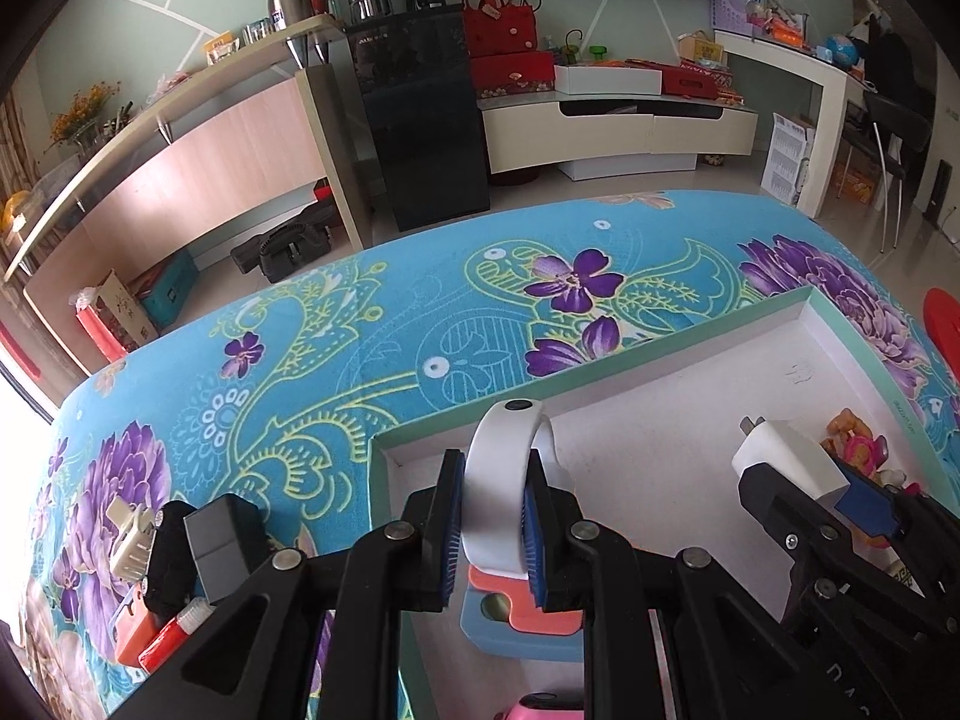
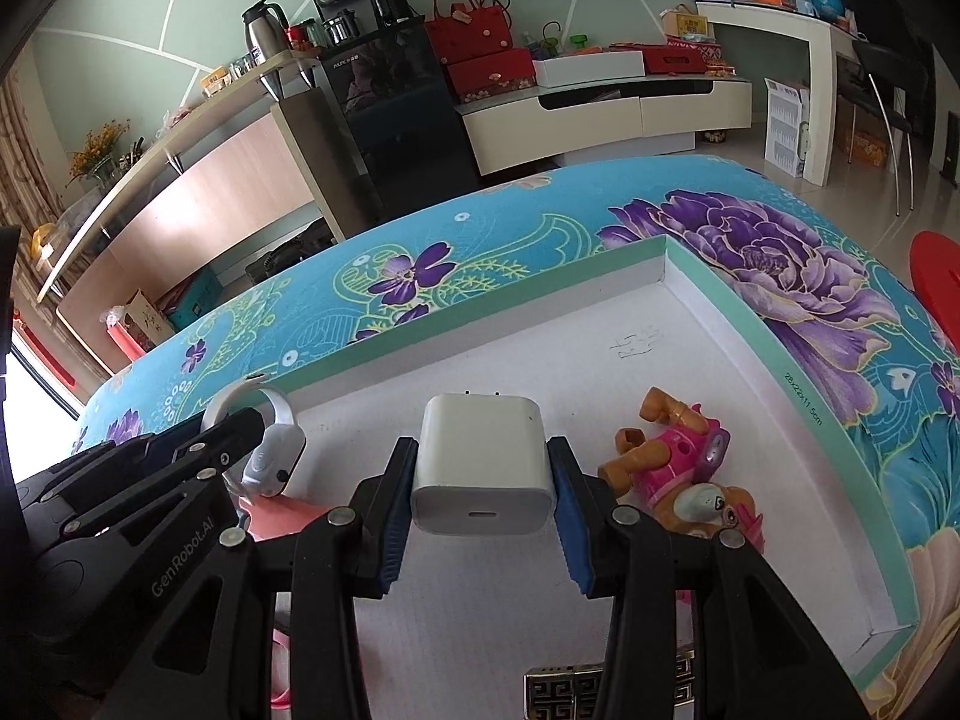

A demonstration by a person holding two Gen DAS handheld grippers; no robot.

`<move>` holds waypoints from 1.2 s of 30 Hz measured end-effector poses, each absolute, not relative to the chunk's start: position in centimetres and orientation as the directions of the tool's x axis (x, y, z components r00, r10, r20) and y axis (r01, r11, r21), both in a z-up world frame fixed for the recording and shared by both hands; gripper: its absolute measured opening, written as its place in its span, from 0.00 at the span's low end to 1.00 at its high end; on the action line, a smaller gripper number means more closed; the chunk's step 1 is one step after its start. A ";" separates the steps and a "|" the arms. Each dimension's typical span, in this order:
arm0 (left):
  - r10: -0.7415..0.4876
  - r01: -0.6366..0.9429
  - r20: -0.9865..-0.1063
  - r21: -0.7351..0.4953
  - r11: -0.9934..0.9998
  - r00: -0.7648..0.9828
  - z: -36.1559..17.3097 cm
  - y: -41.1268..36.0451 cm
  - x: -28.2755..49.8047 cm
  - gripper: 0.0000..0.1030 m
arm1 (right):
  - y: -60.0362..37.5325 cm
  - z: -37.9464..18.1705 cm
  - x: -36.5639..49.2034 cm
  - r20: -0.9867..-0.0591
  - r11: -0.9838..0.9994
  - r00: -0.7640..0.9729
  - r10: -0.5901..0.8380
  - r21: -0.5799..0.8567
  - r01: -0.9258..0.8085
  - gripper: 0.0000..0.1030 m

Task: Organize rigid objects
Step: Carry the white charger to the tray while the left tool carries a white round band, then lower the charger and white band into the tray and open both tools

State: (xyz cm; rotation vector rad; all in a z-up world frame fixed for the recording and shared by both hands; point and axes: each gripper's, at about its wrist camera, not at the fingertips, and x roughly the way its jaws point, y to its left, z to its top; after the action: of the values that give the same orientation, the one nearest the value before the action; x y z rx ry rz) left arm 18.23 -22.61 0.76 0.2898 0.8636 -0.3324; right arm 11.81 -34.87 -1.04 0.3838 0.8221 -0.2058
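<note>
My left gripper (image 1: 493, 504) is shut on a white wristband (image 1: 501, 474) and holds it over the near left corner of the shallow white box (image 1: 660, 384). My right gripper (image 2: 483, 480) is shut on a white charger plug (image 2: 483, 468) and holds it above the box floor (image 2: 540, 360); the plug also shows in the left wrist view (image 1: 786, 456). A pink and tan toy dog (image 2: 684, 468) lies in the box right of the plug. A blue and orange block (image 1: 516, 606) lies under the left gripper.
The box sits on a table with a blue flowered cloth (image 1: 360, 348). Left of the box lie a grey block (image 1: 219, 540), a beige connector (image 1: 129, 540) and red-orange items (image 1: 162, 642). A patterned metal piece (image 2: 576, 690) lies at the box's near edge. A red thing (image 2: 936, 276) is at far right.
</note>
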 end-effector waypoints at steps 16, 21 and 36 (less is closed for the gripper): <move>-0.123 0.373 -0.783 0.146 0.916 0.609 0.2 -23.6 19.0 0.19 | -35.6 -1.5 11.4 -0.775 0.905 0.629 -0.058 0.225 0.360 0.43; -0.128 0.360 -0.778 0.132 0.924 0.614 0.2 -23.8 19.5 0.19 | -35.8 -1.5 11.3 -0.778 0.902 0.624 -0.067 0.220 0.371 0.43; -0.136 0.390 -0.821 0.112 0.914 0.555 -0.6 -23.8 18.0 0.19 | -35.9 -1.7 11.2 -0.796 0.905 0.602 -0.062 0.210 0.371 0.43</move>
State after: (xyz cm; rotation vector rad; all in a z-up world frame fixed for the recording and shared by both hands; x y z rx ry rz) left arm 17.95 -23.76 -0.60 0.2973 0.9343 -0.3165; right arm 11.17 -35.89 -1.66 0.3754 0.8940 -0.2578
